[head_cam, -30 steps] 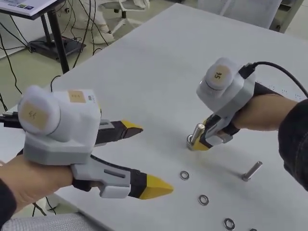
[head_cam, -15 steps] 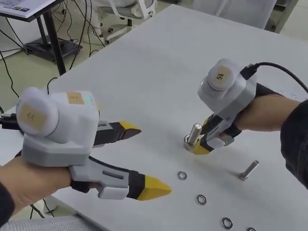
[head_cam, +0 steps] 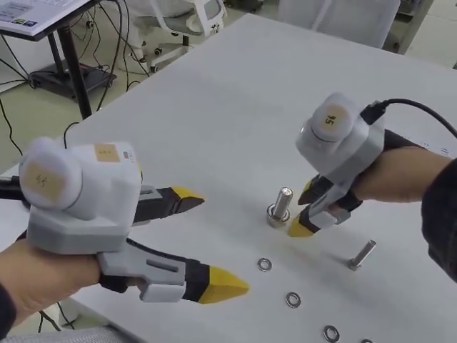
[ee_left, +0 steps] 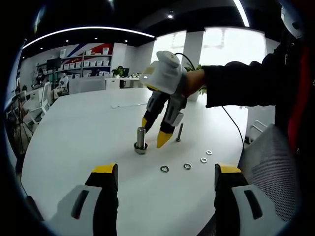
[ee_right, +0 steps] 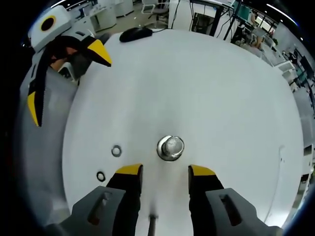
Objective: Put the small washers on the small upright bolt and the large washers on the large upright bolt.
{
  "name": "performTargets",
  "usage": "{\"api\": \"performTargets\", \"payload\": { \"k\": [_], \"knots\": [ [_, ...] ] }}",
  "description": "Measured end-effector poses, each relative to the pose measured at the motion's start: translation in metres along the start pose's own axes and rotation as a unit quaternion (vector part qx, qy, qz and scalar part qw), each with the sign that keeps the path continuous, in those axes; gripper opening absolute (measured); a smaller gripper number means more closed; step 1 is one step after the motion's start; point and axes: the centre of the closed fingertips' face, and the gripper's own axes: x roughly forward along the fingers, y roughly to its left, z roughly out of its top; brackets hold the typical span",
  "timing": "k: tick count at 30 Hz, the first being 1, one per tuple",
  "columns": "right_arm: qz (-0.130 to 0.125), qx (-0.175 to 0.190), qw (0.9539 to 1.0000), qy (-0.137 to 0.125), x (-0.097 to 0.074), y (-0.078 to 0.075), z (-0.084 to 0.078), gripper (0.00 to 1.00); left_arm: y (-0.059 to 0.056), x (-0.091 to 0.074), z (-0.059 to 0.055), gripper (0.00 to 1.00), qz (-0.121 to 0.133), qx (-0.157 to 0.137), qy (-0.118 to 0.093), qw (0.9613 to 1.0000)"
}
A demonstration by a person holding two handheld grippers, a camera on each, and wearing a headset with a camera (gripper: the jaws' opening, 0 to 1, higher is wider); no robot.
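Observation:
A large silver bolt (head_cam: 280, 206) stands upright on its head on the white table (head_cam: 235, 107). My right gripper (head_cam: 303, 208) hangs just right of it, open, with nothing between its jaws. From the right gripper view the bolt's top (ee_right: 170, 147) lies just ahead of the right gripper (ee_right: 165, 172). A small bolt (head_cam: 362, 254) lies on its side further right. Several washers (head_cam: 265, 265) lie in a row near the front edge. My left gripper (head_cam: 211, 243) is open at the lower left, apart from everything. The left gripper view shows the bolt (ee_left: 141, 140), the washers (ee_left: 164, 169) and the right gripper (ee_left: 153, 132).
The table's left edge drops to a floor with cables, a desk leg (head_cam: 66, 53) and an office chair (head_cam: 193, 18). A cable (head_cam: 421, 114) runs from the right gripper. The far table surface is bare white.
My right gripper has let go of the large bolt and drawn back to the right. The bolt stays standing upright. The left gripper has barely moved.

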Motion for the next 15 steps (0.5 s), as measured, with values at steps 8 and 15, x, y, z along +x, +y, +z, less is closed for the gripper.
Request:
{"api": "performTargets", "payload": {
  "k": [8,15],
  "knots": [
    [-0.004,-0.002,1.0,-0.002,-0.009,0.012,-0.002,0.39,-0.003,-0.001,0.001,0.8,-0.001,0.004,0.0,1.0],
    [-0.005,-0.008,1.0,-0.002,-0.011,0.019,-0.001,0.38,-0.003,-0.002,0.003,0.8,0.0,0.008,-0.001,1.0]
  ]
}}
